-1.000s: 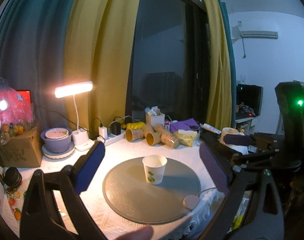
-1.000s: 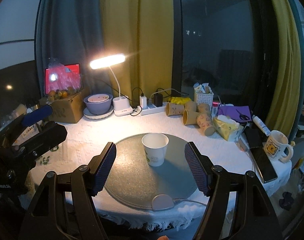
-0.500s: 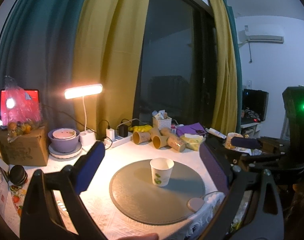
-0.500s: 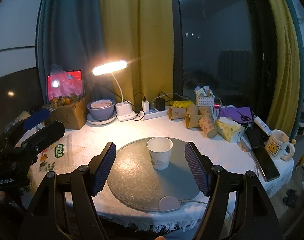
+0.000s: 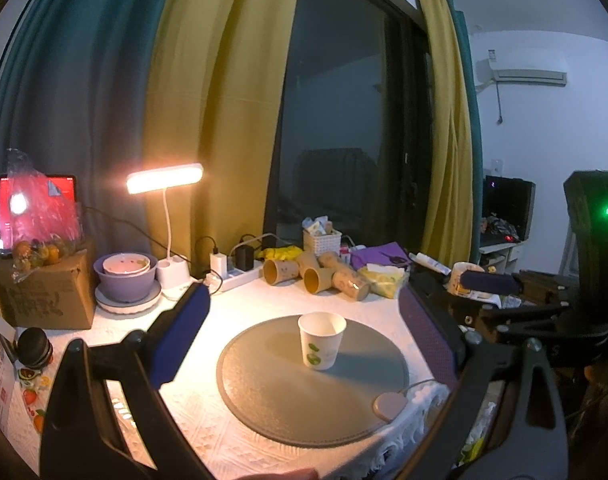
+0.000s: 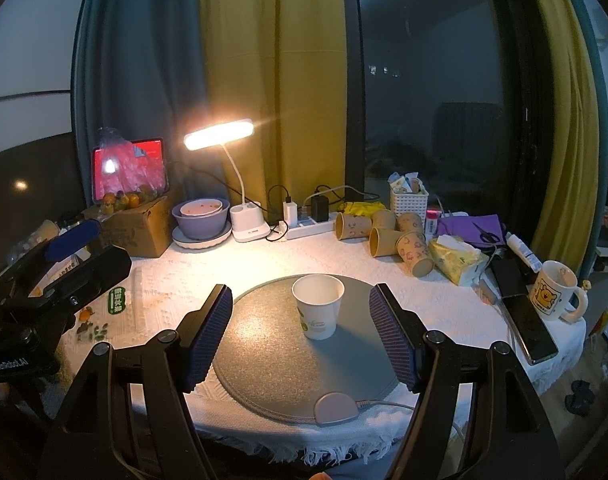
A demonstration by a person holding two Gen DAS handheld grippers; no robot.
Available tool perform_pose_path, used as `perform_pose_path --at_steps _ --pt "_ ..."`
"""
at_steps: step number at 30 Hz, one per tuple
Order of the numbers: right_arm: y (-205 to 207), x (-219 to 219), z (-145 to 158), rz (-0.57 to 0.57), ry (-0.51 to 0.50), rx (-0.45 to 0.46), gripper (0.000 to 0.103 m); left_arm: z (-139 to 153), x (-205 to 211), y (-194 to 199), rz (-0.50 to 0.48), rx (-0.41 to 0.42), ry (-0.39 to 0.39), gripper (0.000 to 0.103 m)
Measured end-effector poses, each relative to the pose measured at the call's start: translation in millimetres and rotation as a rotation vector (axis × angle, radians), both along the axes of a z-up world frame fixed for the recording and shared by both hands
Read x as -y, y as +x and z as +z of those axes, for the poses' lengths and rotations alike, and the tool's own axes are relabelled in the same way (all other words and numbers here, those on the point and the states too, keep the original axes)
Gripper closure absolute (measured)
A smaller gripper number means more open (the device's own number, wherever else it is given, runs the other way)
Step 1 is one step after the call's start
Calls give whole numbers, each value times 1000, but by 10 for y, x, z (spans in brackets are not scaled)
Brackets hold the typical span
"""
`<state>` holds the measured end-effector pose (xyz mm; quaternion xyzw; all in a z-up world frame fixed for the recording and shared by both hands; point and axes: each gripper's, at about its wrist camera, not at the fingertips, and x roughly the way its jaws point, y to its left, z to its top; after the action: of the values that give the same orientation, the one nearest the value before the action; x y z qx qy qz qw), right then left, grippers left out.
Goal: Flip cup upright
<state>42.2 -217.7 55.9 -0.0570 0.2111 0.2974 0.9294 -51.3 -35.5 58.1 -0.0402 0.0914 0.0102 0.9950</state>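
Observation:
A white paper cup (image 5: 322,341) with a green print stands upright, mouth up, on a round grey mat (image 5: 312,376). It also shows in the right wrist view (image 6: 318,306) on the mat (image 6: 288,360). My left gripper (image 5: 304,340) is open and empty, held back from the cup near the table's front edge. My right gripper (image 6: 302,336) is open and empty, also back from the cup, its pads either side of it in the view. Each gripper shows at the edge of the other's view.
Several brown paper cups (image 6: 388,236) lie on their sides at the back. A lit desk lamp (image 6: 224,140), a purple bowl (image 6: 202,214), a cardboard box (image 6: 140,224), a power strip (image 6: 304,228), tissues (image 6: 456,256), a phone (image 6: 532,320) and a mug (image 6: 554,296) ring the mat.
Both grippers have drawn back and risen a little from the table; the cup looks smaller and farther. The cup has stayed upright on the mat.

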Motion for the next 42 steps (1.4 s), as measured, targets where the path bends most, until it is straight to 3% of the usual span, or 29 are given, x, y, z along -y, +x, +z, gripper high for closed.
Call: perform_pose_path --at_steps 42 --pt "5 7 -7 3 -3 2 29 7 52 -15 -2 -2 -1 7"
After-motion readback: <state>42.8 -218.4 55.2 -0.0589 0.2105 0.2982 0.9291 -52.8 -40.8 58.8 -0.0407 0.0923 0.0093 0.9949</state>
